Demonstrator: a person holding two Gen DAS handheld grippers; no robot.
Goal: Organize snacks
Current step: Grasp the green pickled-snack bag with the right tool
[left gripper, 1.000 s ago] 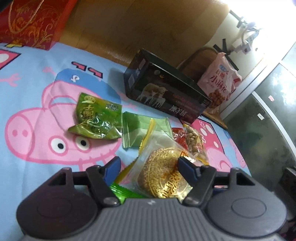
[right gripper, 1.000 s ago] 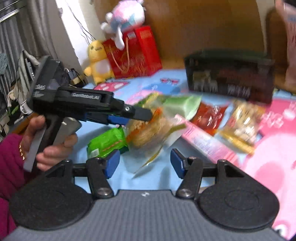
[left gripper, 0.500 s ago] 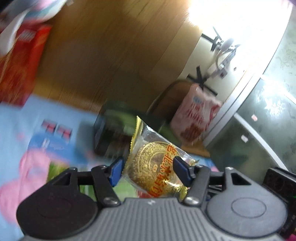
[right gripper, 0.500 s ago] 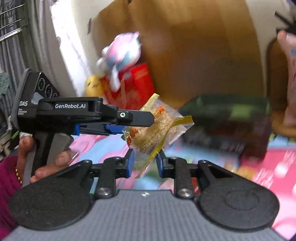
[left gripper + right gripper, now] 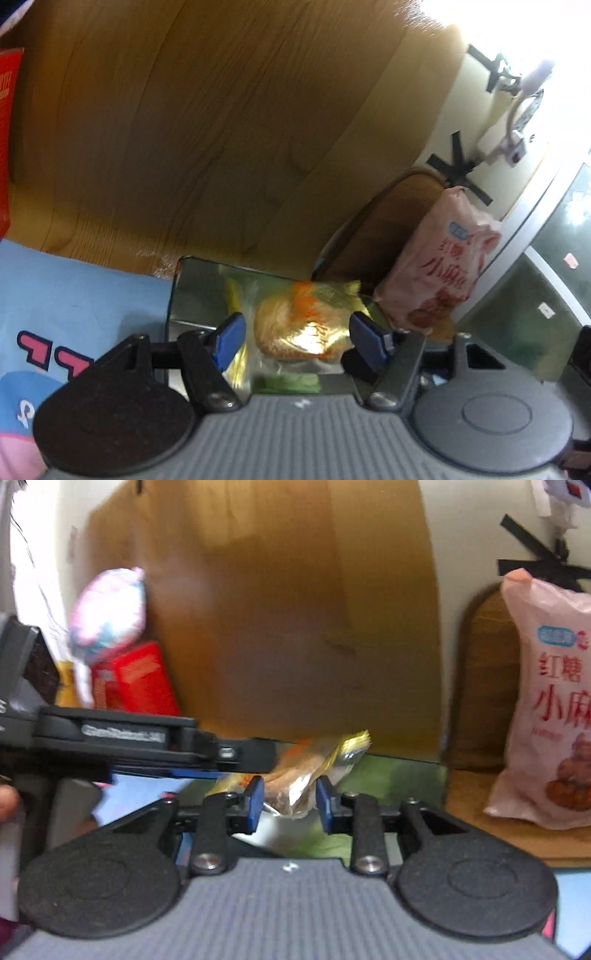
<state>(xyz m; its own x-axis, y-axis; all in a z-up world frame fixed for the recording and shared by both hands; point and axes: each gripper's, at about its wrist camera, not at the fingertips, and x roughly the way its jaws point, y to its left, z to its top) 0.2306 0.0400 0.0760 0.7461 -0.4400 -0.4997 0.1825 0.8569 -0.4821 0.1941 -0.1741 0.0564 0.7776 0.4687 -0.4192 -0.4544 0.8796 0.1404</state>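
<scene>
Centrally, packet (image 5: pixel 303 328) hangs between the opening jaws of left claw (image 5: pixel 297 338), pads apparently clear, over box (image 5: pixel 195 291); long axis lies across the frame. Lower centre: right claw (image 5: pixel 290 803) opening around packet's lower edge, contact unclear.

Wooden headboard (image 5: pixel 207 122), cream wall (image 5: pixel 476 110), bright window light

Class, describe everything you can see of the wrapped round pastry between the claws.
The pastry is a round, golden-brown cake sealed in a crinkly clear wrapper with yellow edges and orange print, blurred. It hangs above the open dark box, in front of the wooden panel. It sits between both opening claws. The left claw shows gaps on either side of the cake. Contact with the right claw is too blurred to tell.
</scene>
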